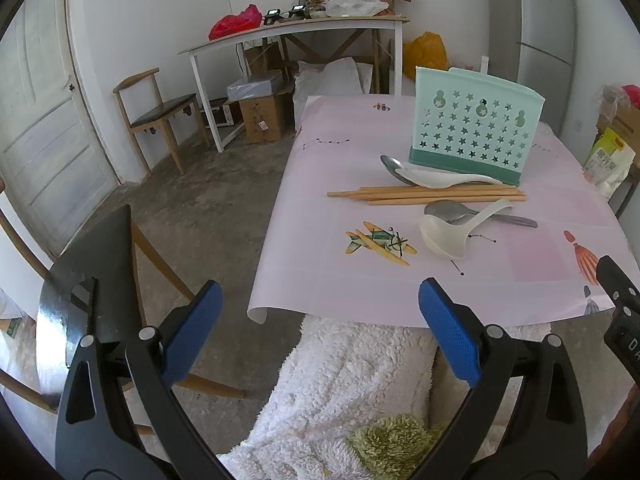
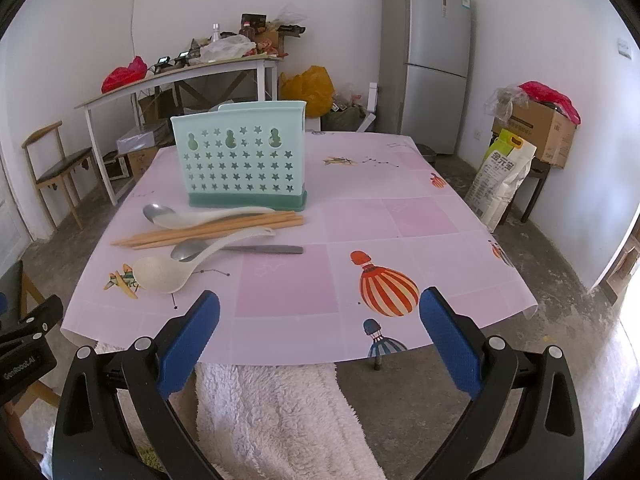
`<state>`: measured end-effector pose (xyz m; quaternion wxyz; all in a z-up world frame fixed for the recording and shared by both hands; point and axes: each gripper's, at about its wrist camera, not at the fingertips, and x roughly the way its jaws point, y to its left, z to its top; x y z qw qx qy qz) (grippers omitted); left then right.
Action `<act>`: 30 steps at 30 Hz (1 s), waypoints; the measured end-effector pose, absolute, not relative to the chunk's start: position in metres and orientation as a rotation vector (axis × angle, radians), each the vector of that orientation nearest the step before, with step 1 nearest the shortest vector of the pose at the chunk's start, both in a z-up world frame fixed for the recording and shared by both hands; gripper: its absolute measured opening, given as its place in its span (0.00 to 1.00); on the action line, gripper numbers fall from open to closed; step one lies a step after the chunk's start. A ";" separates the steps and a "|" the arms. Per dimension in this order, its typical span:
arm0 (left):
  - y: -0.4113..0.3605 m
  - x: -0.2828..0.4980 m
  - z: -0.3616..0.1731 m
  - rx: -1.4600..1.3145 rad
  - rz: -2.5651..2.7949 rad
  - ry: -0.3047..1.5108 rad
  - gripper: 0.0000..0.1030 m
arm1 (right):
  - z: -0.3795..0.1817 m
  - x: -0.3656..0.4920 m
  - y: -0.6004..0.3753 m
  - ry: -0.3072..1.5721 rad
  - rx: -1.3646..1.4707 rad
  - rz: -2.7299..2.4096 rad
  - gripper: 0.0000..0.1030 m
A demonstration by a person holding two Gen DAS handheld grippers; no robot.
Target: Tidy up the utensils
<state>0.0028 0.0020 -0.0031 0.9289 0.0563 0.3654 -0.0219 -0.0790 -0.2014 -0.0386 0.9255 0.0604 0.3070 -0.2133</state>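
Observation:
A mint green utensil holder (image 1: 474,126) with star cut-outs stands upright on the pink tablecloth (image 1: 360,288); it also shows in the right wrist view (image 2: 242,154). In front of it lie several wooden chopsticks (image 1: 426,194) (image 2: 208,230), two white plastic spoons (image 1: 442,232) (image 2: 164,272) and two metal spoons (image 1: 452,210) (image 2: 188,250). My left gripper (image 1: 320,332) is open and empty, below the table's near edge, left of the utensils. My right gripper (image 2: 320,336) is open and empty at the near edge, right of them.
A white fluffy garment (image 1: 348,380) covers the person's lap below the table edge. A wooden chair (image 1: 80,264) stands at the left. A cluttered white desk (image 2: 180,76), a fridge (image 2: 426,60), a rice bag (image 2: 502,178) and boxes stand behind the table.

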 end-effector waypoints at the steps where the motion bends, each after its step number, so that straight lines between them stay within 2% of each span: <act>1: 0.002 0.003 -0.003 0.117 -0.045 0.749 0.92 | -0.039 -0.079 -0.202 0.630 0.124 -0.437 0.95; 30: 0.005 0.003 -0.004 0.120 -0.040 0.756 0.92 | -0.038 -0.078 -0.202 0.629 0.128 -0.435 0.95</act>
